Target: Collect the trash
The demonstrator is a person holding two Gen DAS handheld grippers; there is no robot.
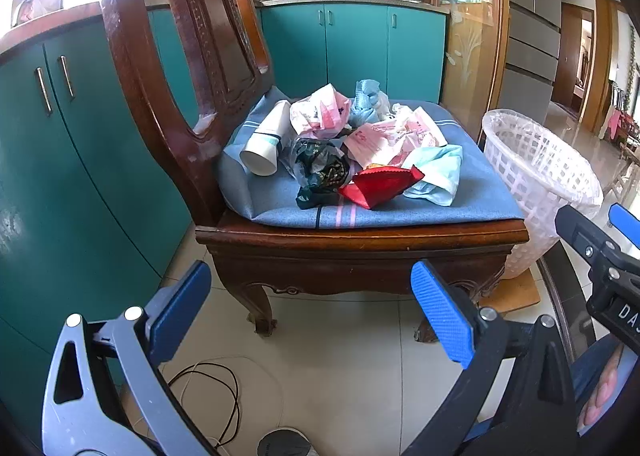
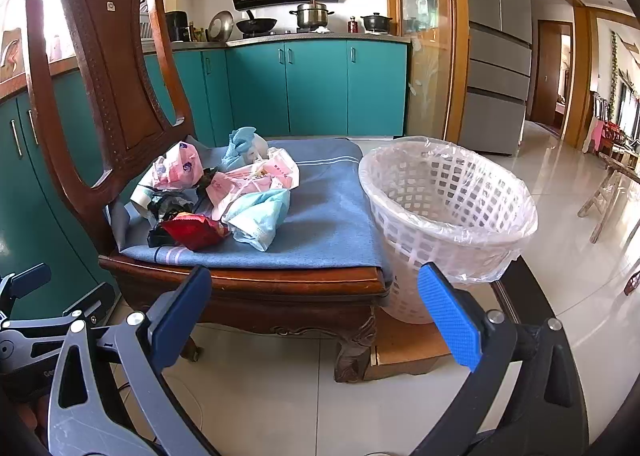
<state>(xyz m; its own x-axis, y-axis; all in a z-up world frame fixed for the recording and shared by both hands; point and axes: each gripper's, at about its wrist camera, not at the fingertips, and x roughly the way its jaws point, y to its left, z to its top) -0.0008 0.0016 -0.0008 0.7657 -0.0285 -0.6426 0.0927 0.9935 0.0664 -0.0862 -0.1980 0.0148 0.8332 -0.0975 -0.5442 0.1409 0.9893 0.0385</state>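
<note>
Left claw [image 1: 310, 310]: jaws spread wide, ribbed blue pads, nothing between them; it hangs before the chair's front edge. Right claw [image 2: 314, 312]: likewise spread and empty.

Trash pile [image 1: 348, 144] sits on the blue woven cushion [image 1: 472, 196] of a carved dark-wood chair [image 1: 360, 252]: white paper cup [image 1: 266, 142] on its side, crumpled pink-and-white wrappers [image 1: 320, 112], glossy red foil packet [image 1: 380, 186], dark crinkled plastic bag [image 1: 320, 172], pale blue wrapper [image 1: 436, 172].

White lattice plastic basket [image 2: 448, 212], lined with a clear bag, stands just beside the chair; no trash visible inside.
</note>
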